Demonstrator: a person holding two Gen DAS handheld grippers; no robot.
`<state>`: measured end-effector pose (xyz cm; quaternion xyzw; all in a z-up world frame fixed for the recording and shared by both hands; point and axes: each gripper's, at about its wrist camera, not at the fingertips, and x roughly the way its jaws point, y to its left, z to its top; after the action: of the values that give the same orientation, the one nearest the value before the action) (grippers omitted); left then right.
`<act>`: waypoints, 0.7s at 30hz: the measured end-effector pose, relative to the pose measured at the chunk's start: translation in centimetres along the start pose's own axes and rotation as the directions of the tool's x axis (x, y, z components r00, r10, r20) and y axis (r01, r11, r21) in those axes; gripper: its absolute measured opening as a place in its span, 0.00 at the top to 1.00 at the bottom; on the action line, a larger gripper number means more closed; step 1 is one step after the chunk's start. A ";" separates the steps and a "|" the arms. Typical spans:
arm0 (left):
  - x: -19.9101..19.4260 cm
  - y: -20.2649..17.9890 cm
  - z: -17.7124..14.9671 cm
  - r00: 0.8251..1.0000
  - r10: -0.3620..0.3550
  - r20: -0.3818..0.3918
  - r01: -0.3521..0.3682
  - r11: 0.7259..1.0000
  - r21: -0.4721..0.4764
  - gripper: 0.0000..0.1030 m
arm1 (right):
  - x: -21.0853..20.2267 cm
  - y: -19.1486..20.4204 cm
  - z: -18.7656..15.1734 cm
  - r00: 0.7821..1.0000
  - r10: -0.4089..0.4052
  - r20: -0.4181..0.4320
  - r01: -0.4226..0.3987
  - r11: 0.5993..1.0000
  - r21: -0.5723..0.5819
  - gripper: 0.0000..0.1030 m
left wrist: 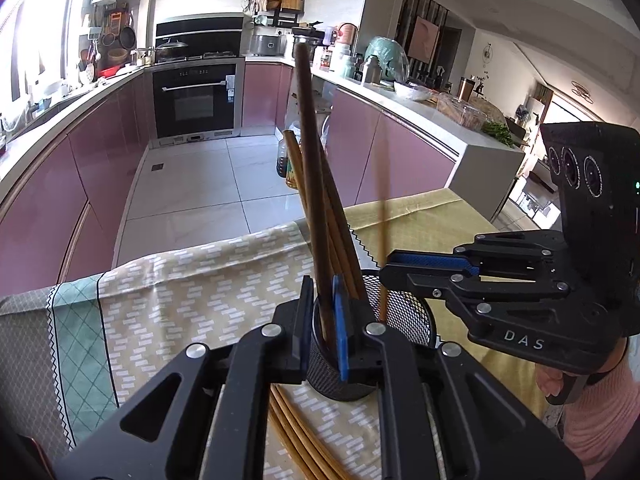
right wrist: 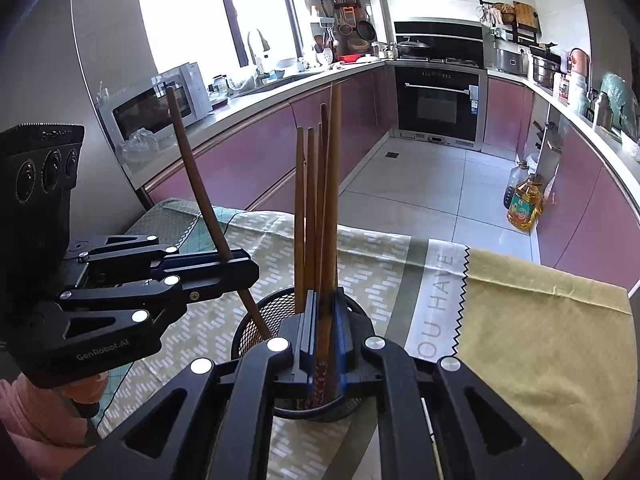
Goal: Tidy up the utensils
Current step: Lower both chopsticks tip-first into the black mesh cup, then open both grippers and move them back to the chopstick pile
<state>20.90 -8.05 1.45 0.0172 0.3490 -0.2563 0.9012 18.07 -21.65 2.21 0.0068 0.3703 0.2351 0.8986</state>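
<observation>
A black mesh holder (left wrist: 404, 316) (right wrist: 260, 316) stands on the cloth-covered table, with several brown chopsticks (right wrist: 308, 216) upright in it. My left gripper (left wrist: 322, 320) is shut on a dark chopstick (left wrist: 310, 168) and holds it slanted with its lower end in the holder; it also shows in the right wrist view (right wrist: 240, 270). My right gripper (right wrist: 324, 320) is shut on a chopstick (right wrist: 332, 200) whose patterned end points down over the holder; it also shows in the left wrist view (left wrist: 396, 266). More chopsticks (left wrist: 296, 436) lie on the cloth under my left gripper.
The table carries a patterned tea towel (left wrist: 168, 304) and a yellow cloth (right wrist: 552, 328). Beyond the table edge are a tiled floor, pink cabinets, an oven (right wrist: 438, 100) and oil bottles (right wrist: 524, 200) on the floor.
</observation>
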 end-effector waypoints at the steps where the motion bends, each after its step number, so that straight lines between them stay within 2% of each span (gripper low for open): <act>1: -0.1 -0.1 -0.1 1.000 0.001 0.001 -0.001 1.000 -0.002 0.90 | -0.1 0.0 0.0 1.000 -0.003 0.004 0.003 1.000 0.002 0.92; 6: -0.7 0.3 -0.7 1.000 0.019 0.017 -0.019 1.000 -0.016 0.86 | -1.1 -0.3 -0.2 0.999 -0.002 0.041 0.002 1.000 0.020 0.87; 10: -2.6 0.7 -1.8 0.997 0.044 0.065 -0.042 0.999 -0.026 0.69 | -2.9 0.2 -0.8 0.996 0.008 0.094 -0.009 1.000 0.011 0.84; 12: -3.8 0.9 -2.9 0.994 0.066 0.090 -0.064 0.998 -0.028 0.67 | -4.2 0.6 -1.3 0.992 0.021 0.126 -0.021 1.000 0.002 0.78; 14: -4.7 1.3 -4.0 0.992 0.077 0.097 -0.074 0.997 -0.033 0.61 | -5.5 1.1 -2.0 0.987 0.049 0.152 -0.047 0.999 -0.014 0.76; 17: -5.6 2.1 -6.1 0.991 0.098 0.088 -0.095 0.995 -0.042 0.58 | -6.9 2.2 -3.4 0.981 0.096 0.170 -0.089 0.995 -0.047 0.73; 21: -5.6 2.6 -9.5 0.992 0.124 0.027 -0.123 0.991 -0.044 0.57 | -7.1 3.4 -5.7 0.977 0.149 0.155 -0.141 0.988 -0.058 0.66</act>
<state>12.73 -1.23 -2.56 0.0157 0.3392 -0.1928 0.9206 8.48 -22.54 3.46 0.0312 0.2906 0.3074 0.9056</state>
